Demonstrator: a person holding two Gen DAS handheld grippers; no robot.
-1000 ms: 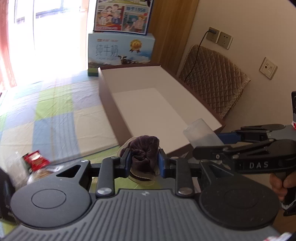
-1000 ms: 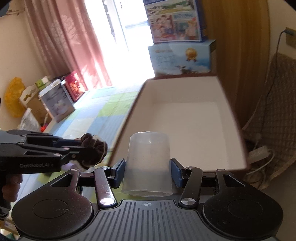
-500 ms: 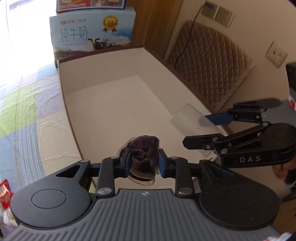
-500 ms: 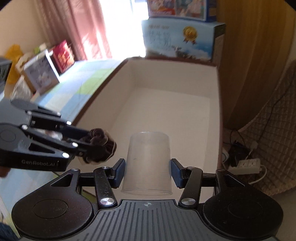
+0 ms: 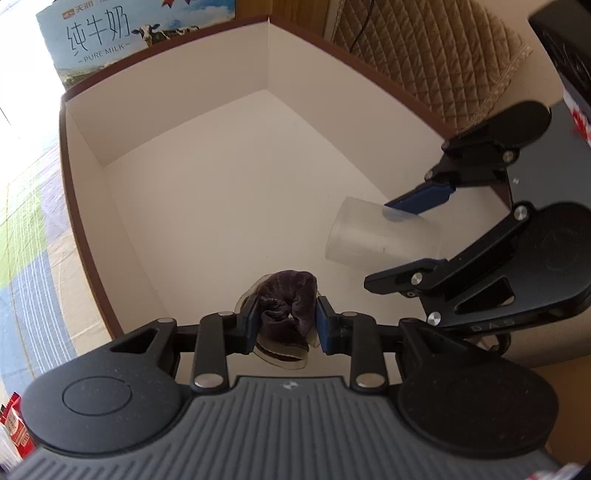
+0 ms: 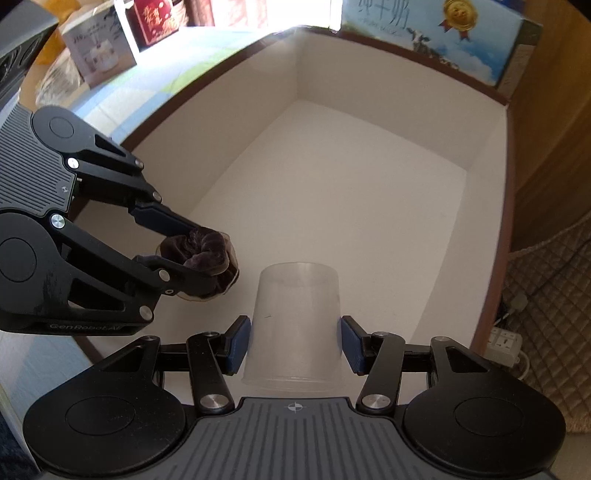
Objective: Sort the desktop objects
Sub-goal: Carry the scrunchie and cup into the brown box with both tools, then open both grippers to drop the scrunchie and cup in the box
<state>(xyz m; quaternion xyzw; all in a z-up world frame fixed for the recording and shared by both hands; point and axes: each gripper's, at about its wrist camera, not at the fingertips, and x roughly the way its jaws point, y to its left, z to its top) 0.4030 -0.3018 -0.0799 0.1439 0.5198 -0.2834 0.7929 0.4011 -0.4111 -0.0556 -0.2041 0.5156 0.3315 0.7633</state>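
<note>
A dark velvet scrunchie (image 5: 286,310) sits clenched in the left gripper (image 5: 285,325) above the white box (image 5: 177,122); at 3 o'clock, the right gripper (image 6: 294,343) grasps a clear plastic cup (image 6: 295,325).

Velvety purple cloth scrunchie (image 5: 286,308), frosted plastic cup (image 6: 295,332), matt white cardboard box (image 5: 229,177)

A checked cloth (image 5: 26,236) in green, blue and cream squares covers the surface. A large open box (image 5: 64,155), white inside with a brown rim, rests on it. Behind the box's far wall stands a blue milk carton (image 5: 107,33). Left of the box, near the cloth's far edge, stand a white gift box (image 6: 98,55) and a red one (image 6: 157,18).
</note>
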